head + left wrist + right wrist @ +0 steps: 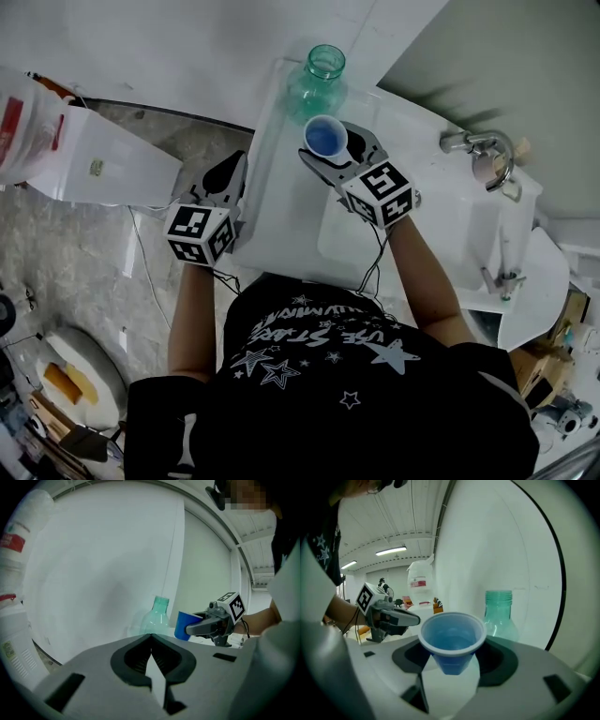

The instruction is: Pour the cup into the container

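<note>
My right gripper (337,150) is shut on a blue plastic cup (325,137), held upright above the white counter (281,220). The cup's (452,639) rim sits between the jaws of the right gripper (452,662). What is inside the cup I cannot make out. Just beyond it stands a clear green-tinted bottle (317,80) with its mouth open. The bottle (499,613) is to the right of the cup and apart from it. My left gripper (225,178) hovers at the counter's left edge, shut and empty. In the left gripper view its tips (151,641) meet, with the bottle (157,618) and cup (186,625) ahead.
A sink basin with a metal tap (483,150) lies to the right of the counter. A white box (112,159) and a white bag (23,127) stand at the left, above the grey floor. A white wall (103,564) rises behind the bottle.
</note>
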`<state>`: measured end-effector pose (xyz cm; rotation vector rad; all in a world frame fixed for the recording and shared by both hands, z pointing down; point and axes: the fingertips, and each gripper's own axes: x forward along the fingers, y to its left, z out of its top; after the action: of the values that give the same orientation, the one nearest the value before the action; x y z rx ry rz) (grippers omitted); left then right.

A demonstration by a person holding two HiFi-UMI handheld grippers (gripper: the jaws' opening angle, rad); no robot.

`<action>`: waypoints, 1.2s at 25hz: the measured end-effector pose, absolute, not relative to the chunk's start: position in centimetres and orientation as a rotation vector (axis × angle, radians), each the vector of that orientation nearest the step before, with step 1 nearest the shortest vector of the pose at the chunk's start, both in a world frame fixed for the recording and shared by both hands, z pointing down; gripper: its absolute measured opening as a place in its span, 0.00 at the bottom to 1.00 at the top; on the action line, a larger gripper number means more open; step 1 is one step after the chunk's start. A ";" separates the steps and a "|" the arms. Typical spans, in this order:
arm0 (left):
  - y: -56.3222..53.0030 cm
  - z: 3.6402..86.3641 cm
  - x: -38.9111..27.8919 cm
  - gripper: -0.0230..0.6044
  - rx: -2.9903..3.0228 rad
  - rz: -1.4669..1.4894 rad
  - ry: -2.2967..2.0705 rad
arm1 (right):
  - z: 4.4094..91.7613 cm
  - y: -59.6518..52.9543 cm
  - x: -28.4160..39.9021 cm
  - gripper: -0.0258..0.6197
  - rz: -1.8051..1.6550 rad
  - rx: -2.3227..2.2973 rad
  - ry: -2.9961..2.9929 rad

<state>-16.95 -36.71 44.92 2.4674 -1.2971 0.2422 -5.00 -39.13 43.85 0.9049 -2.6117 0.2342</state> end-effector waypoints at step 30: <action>-44.6 37.0 -15.0 0.05 2.640 0.180 -1.259 | 34.7 -50.8 2.5 0.49 0.102 1.135 -2.330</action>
<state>-14.96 -44.63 37.00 2.6403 -1.2587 0.1802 2.47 -50.76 34.67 1.1354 -2.3303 0.1023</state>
